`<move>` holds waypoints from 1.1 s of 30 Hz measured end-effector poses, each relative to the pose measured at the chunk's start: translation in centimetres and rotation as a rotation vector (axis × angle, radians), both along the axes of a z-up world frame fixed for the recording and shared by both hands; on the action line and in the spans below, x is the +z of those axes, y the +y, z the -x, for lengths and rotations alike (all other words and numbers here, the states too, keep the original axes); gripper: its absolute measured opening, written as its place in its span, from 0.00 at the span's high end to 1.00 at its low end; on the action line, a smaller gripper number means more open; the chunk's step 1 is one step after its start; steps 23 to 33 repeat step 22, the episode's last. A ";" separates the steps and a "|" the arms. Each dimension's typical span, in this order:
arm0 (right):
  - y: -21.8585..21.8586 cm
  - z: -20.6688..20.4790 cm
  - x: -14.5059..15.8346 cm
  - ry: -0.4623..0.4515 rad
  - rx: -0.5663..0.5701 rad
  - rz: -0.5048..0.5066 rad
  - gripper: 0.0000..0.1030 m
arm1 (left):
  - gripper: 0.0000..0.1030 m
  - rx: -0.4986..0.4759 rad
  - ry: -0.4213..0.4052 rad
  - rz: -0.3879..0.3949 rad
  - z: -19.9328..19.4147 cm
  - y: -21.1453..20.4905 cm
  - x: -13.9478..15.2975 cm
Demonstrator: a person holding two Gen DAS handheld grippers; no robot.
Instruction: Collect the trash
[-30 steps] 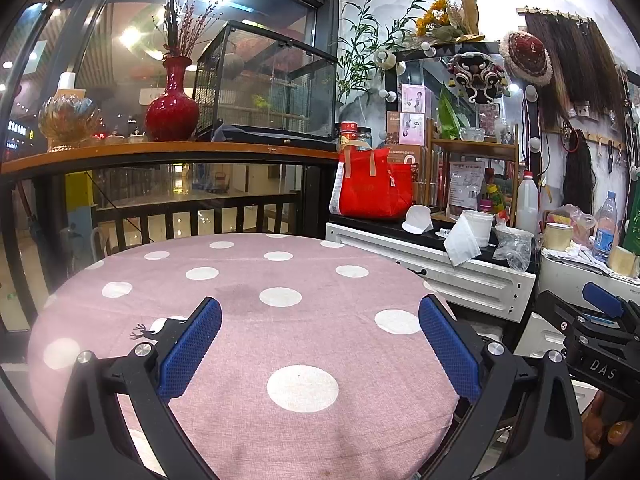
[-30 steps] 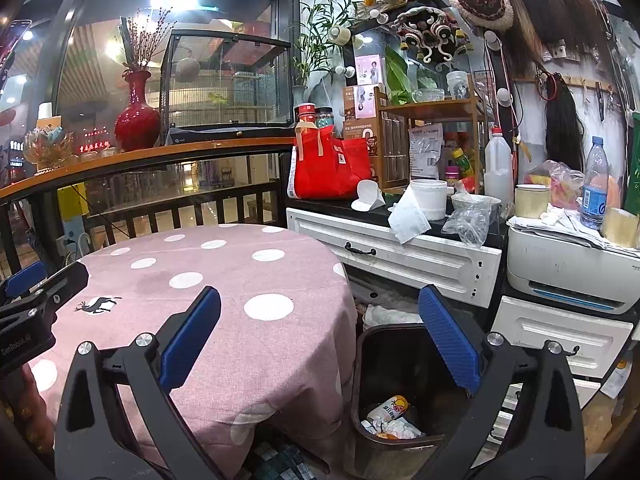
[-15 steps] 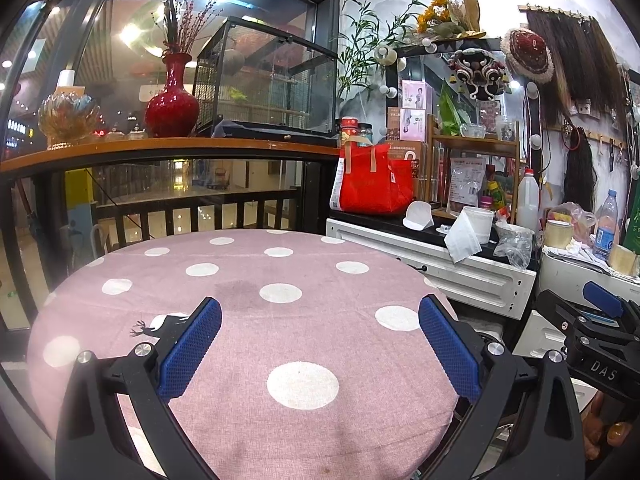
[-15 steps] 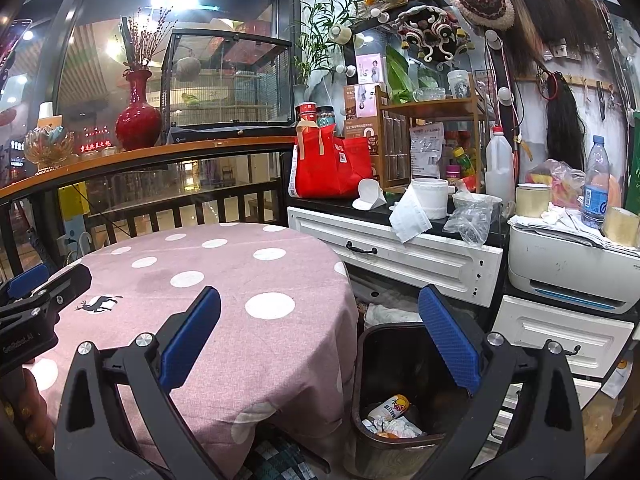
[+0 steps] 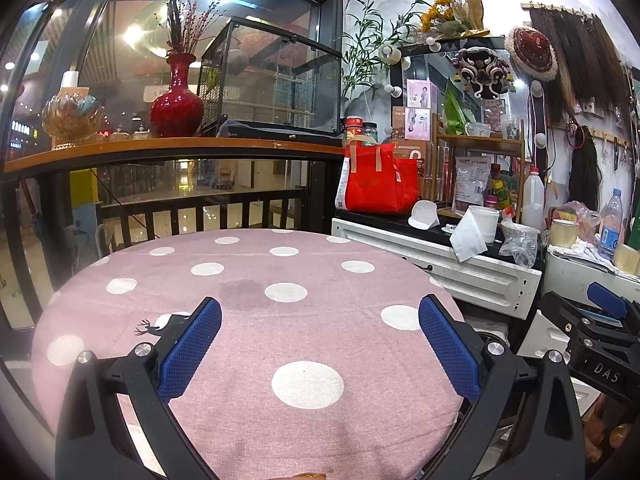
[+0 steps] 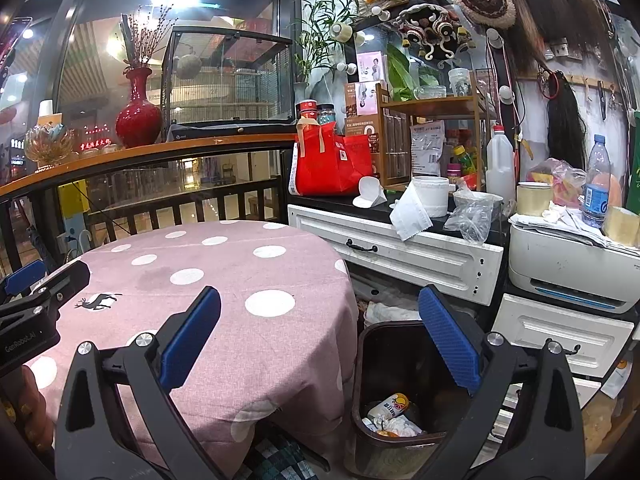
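Observation:
A round table with a pink, white-dotted cloth (image 5: 312,320) fills the left wrist view; I see nothing lying on it. My left gripper (image 5: 320,340) hovers over its near side, open and empty. My right gripper (image 6: 320,340) is open and empty, held above the table's right edge (image 6: 280,280) and a dark trash bin (image 6: 384,364) on the floor. The bin holds a can and crumpled paper (image 6: 390,412). Each gripper shows at the edge of the other's view: the right one (image 5: 600,336), the left one (image 6: 36,308).
A white cabinet (image 6: 400,252) stands right of the table, with a red bag (image 6: 332,164), paper roll (image 6: 430,196), plastic bag (image 6: 472,216) and bottles on top. A printer (image 6: 572,272) sits further right. A railing with a red vase (image 5: 176,104) is behind the table.
Both views have shifted very slightly; the grippers stay open and empty and nothing on the table or in the bin has moved.

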State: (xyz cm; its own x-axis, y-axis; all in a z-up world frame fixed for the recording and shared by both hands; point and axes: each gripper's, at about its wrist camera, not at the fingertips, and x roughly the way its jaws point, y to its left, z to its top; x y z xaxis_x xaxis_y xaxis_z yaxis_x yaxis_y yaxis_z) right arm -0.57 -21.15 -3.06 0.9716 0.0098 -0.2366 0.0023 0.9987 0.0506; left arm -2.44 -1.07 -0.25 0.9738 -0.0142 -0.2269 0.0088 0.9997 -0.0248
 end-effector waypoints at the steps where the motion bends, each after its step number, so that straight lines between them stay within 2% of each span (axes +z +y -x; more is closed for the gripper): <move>1: -0.1 0.0 0.1 0.000 -0.001 0.000 0.05 | 0.06 0.005 0.000 -0.005 -0.1 0.0 0.0; 33: 0.1 0.1 0.1 0.003 -0.002 0.001 0.05 | 0.06 -0.012 0.017 -0.003 -0.5 0.6 0.0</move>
